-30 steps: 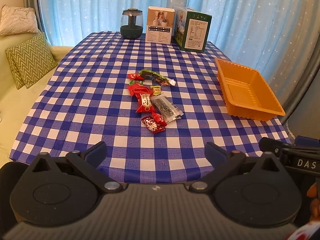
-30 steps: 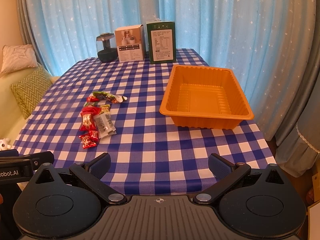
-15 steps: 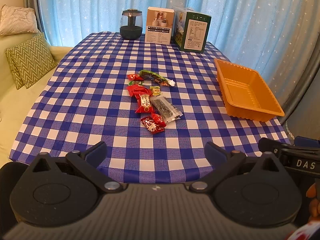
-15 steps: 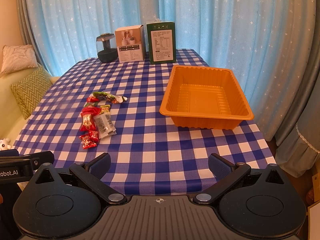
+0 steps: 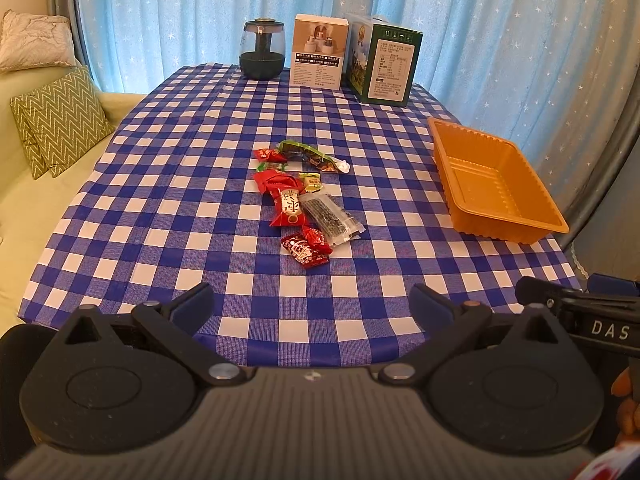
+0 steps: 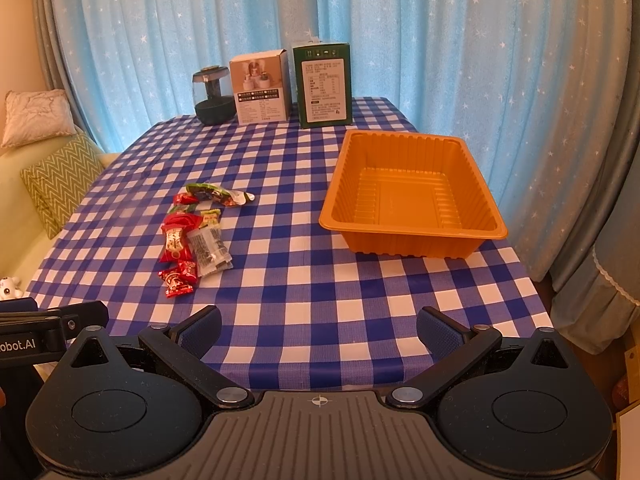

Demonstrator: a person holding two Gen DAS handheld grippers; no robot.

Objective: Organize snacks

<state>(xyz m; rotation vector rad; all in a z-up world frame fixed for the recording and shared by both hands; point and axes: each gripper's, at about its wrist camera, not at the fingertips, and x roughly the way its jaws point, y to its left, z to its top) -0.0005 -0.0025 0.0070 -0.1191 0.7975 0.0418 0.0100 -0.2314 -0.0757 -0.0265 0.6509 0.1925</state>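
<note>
**Both jaws wide and empty at the near edge**

I hold my left gripper (image 5: pixel 312 304) low at the bottom of its frame, level and pointed across the worktop (image 5: pixel 180 184); its jaws stand spread wide with nothing between them. My right gripper (image 6: pixel 318 326) sits the same way at the bottom of its frame, jaws spread just as far and holding nothing. Each gripper's edge shows in the other's lower corner.

The snacks (image 5: pixel 298 200) lie in a loose pile at the centre of the left view, centre-left in the right view, well apart from the orange tray (image 6: pixel 412 196) at right, which has nothing in it. Two boxes (image 6: pixel 322 84) and a jar (image 6: pixel 212 98) stand at the top of the frame.

Compared with a second ago, almost nothing differs: both grippers stay put, and the pile lies as before.
</note>
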